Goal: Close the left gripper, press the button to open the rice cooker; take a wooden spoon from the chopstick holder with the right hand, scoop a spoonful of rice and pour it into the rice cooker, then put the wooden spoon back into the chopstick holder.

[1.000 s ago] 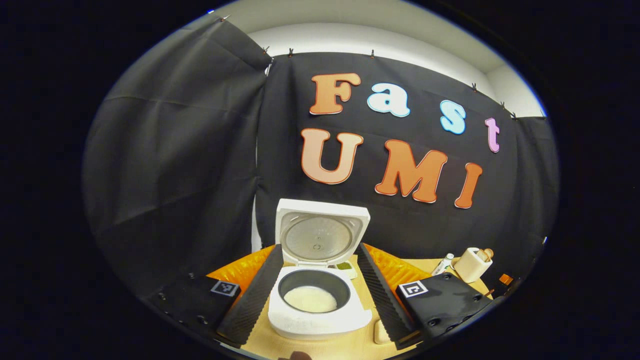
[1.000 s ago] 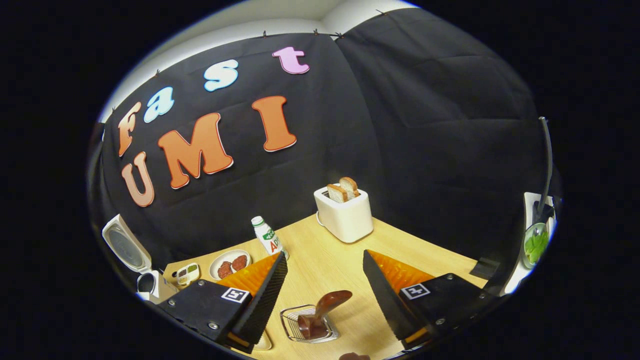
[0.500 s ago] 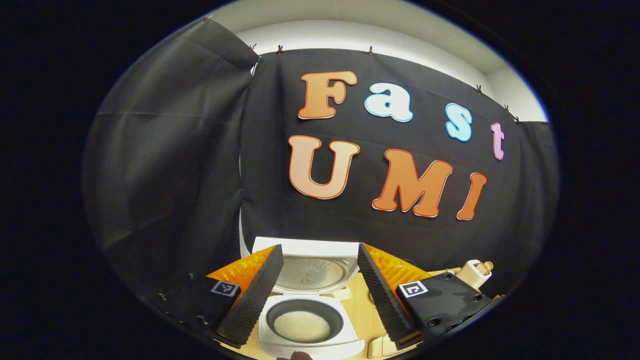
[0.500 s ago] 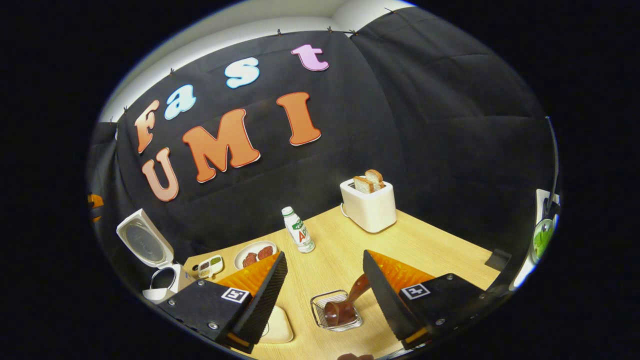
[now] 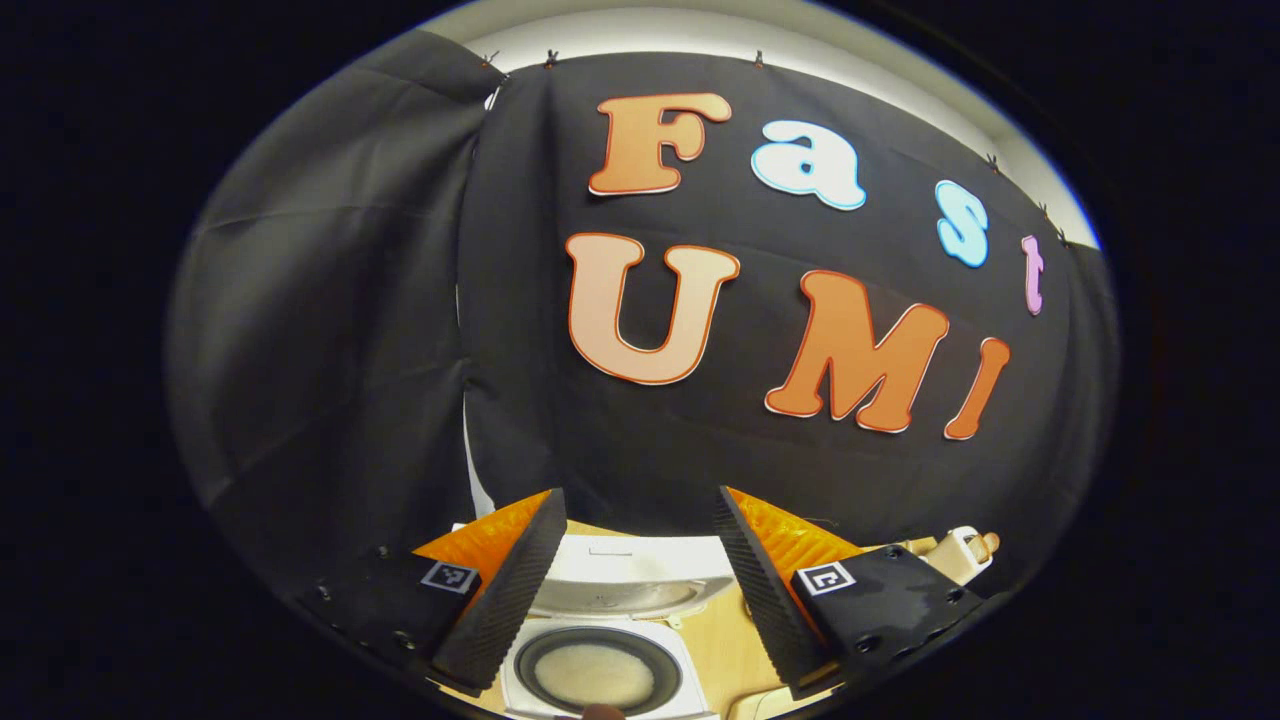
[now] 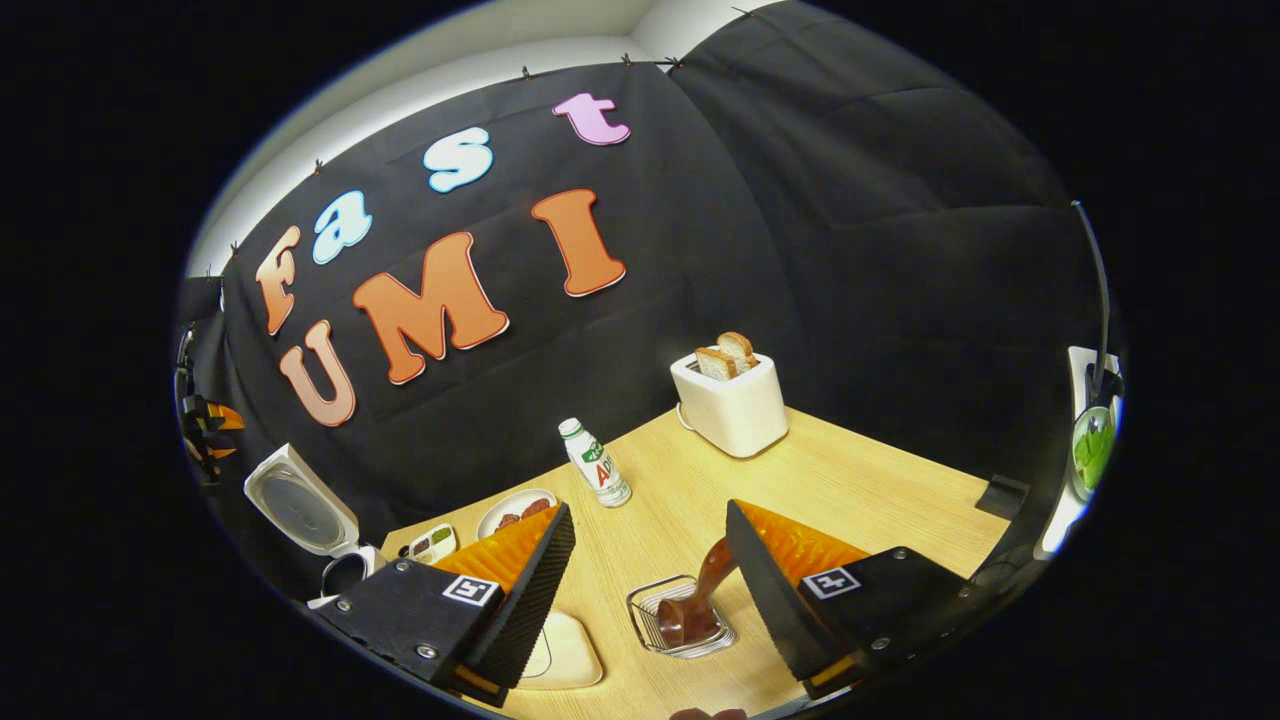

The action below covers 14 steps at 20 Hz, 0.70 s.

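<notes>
The right gripper (image 6: 650,570) stands wide open, empty, near the wooden spoon (image 6: 700,600) — light, stiff, smooth, best pinched on its upright handle above the chopstick holder (image 6: 650,622).

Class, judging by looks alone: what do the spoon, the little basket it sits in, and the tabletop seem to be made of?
Wooden spoon: dark, glossy wood, probably lacquered, going by its sheen. Basket: thin metal wire, shiny, with open gaps between the wires. Table: pale wood or a wood-look laminate; fine straight grain lines, matte finish.

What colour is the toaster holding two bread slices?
The toaster is cream white, clearest in the right gripper view.
</notes>
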{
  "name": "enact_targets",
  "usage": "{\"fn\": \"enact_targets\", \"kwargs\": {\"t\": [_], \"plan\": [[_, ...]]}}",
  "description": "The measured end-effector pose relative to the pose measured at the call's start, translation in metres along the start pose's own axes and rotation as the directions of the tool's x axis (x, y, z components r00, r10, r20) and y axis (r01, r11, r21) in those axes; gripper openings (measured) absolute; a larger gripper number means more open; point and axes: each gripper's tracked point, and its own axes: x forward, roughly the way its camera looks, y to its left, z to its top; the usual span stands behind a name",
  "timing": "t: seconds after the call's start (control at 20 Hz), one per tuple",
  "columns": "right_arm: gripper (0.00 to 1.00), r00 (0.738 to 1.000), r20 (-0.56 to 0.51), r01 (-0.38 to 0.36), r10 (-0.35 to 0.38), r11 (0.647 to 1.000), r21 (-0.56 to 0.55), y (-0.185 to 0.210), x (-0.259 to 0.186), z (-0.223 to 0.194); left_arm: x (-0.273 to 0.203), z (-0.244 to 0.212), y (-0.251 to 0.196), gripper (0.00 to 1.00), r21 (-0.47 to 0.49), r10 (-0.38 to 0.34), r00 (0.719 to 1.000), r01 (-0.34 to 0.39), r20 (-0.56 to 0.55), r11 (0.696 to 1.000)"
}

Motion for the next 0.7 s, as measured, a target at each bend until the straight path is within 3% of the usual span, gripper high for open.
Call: {"fn": "enact_targets", "kwargs": {"t": [0.45,0.7], "plan": [[0.95,0.999,-0.008,0.032,-0.032,0.999,0.022,-0.013,0.001,-0.002,0.062,-0.036,-0.010,1.00,0.016,0.007,0.992,-0.006,-0.124,1.000],[0.95,0.999,-0.036,0.009,-0.008,0.999,0.053,-0.007,0.000,-0.012,0.056,-0.052,0.000,1.00,0.043,0.010,0.984,-0.003,-0.176,0.999]]}}
